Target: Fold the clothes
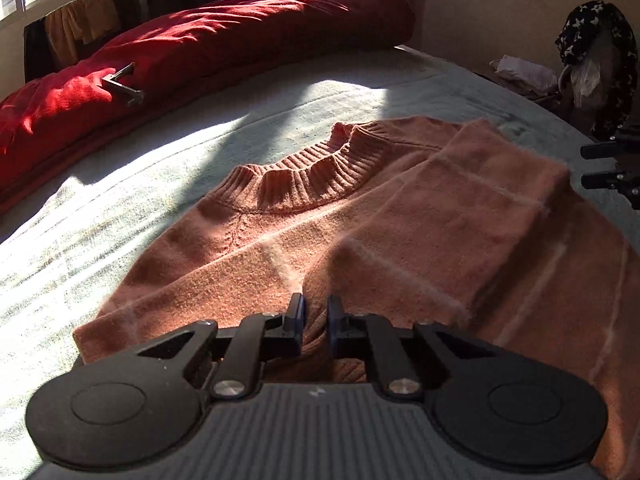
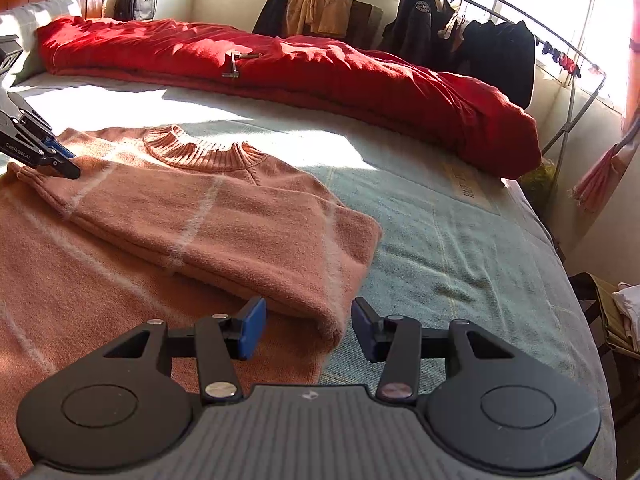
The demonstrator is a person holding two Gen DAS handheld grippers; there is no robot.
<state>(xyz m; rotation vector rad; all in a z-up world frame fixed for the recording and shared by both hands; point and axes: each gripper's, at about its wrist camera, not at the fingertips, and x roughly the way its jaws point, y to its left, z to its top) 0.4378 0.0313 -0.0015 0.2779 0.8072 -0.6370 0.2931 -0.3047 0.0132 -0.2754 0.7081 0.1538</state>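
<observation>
Left wrist view: low over the sweater [image 1: 360, 232], facing its collar, red quilt [image 1: 200, 48] beyond. Right wrist view: low at the sweater's [image 2: 200, 216] folded edge, facing window-side quilt [image 2: 320, 72]. Both share sweater and quilt.

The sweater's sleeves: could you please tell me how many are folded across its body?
1 that shows: a sleeve lies across the sweater below the collar. The other sleeve may be hidden.
</observation>
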